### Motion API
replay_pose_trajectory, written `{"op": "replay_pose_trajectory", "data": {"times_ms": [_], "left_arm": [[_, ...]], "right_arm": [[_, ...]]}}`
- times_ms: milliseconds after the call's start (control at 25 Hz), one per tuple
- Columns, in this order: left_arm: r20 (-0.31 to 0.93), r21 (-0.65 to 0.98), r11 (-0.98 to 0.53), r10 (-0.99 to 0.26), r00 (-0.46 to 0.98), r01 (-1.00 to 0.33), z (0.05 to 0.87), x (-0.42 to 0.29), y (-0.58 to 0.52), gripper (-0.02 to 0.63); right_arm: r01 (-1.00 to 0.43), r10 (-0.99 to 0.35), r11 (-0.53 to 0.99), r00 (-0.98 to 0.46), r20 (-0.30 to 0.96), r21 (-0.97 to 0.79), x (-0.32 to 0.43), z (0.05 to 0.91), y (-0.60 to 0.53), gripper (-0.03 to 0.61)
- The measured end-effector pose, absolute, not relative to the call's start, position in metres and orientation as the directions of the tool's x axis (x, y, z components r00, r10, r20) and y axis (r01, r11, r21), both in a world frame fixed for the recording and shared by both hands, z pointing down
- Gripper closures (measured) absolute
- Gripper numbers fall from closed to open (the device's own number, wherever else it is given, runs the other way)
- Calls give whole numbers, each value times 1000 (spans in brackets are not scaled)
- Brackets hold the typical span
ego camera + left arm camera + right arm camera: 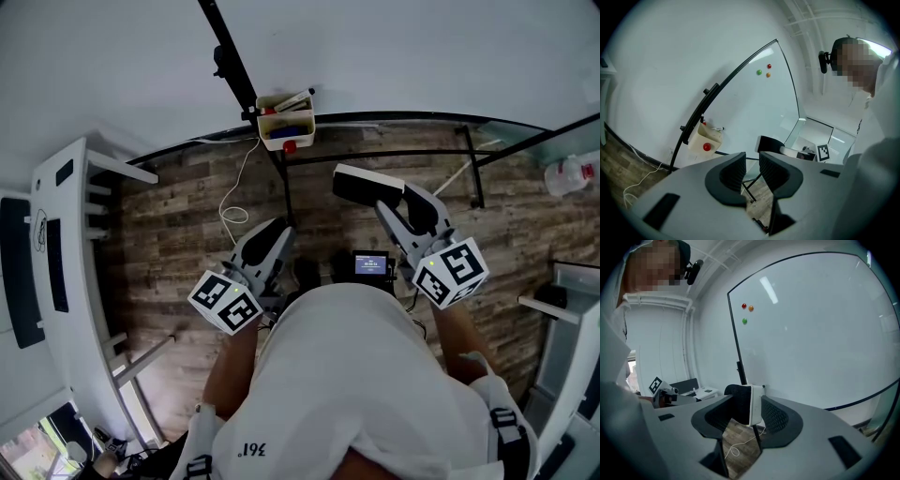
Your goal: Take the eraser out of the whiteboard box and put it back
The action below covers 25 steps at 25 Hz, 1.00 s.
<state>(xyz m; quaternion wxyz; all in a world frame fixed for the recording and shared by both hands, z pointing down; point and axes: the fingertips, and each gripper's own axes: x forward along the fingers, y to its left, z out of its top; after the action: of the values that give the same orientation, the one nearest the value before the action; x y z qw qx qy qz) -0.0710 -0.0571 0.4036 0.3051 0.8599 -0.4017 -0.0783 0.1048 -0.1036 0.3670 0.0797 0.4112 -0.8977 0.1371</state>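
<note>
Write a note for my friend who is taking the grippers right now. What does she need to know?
Left gripper: jaws a little apart, nothing in them.
Right gripper: jaws shut on the eraser.
Whiteboard box: hangs at the edge of the whiteboard, ahead of both grippers.
Done: the eraser is out of the box.
Left: put it back in the box and let go.
</note>
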Motion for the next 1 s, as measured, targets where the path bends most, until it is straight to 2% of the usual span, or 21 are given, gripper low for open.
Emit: {"op": "replay_pose_trajectory", "data": {"times_ms": [1000], "left_arm": [[112, 591, -489, -738, 666, -642, 406, -73, -56, 522]], "right_arm": [[-762, -708, 612, -647, 282, -212, 104, 383, -94, 376]]}}
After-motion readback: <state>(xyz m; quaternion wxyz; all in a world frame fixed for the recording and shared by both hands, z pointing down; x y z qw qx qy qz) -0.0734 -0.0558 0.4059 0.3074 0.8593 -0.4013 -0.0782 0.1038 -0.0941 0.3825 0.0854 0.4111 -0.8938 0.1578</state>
